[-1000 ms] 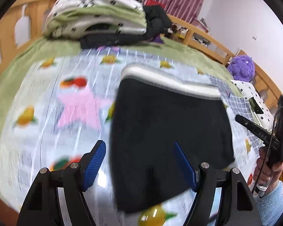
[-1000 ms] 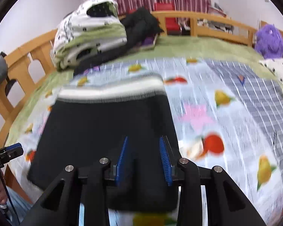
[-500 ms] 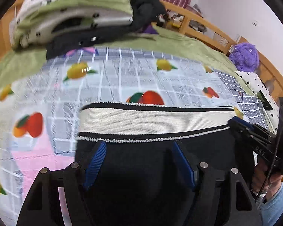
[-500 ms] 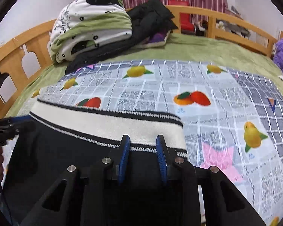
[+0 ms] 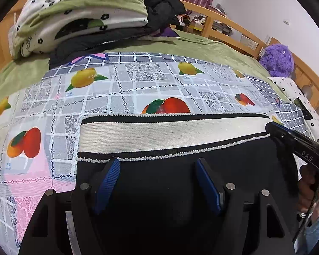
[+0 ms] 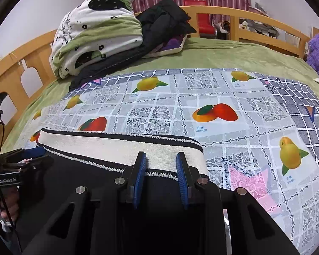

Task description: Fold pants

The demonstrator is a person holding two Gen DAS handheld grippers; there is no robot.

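pants (image 5: 159, 191) black with cream waistband (image 5: 172, 133), flat on fruit-print cloth (image 5: 125, 89) | left gripper (image 5: 157, 165) jaws wide apart, dark fabric between, waistband just ahead, grip: cannot tell | right gripper (image 6: 161, 159) jaws have just been closing, narrow, waistband edge between them, clamp unclear

Right tongs (image 6: 161, 159) over pants (image 6: 85, 180) waistband (cream stripe), jaws just narrowed; grip unclear.

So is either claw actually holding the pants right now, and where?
Cannot tell. Left claw stands open over the black pants below the waistband; right claw, whose jaws have just been closing, straddles the waistband, but no pinch shows.
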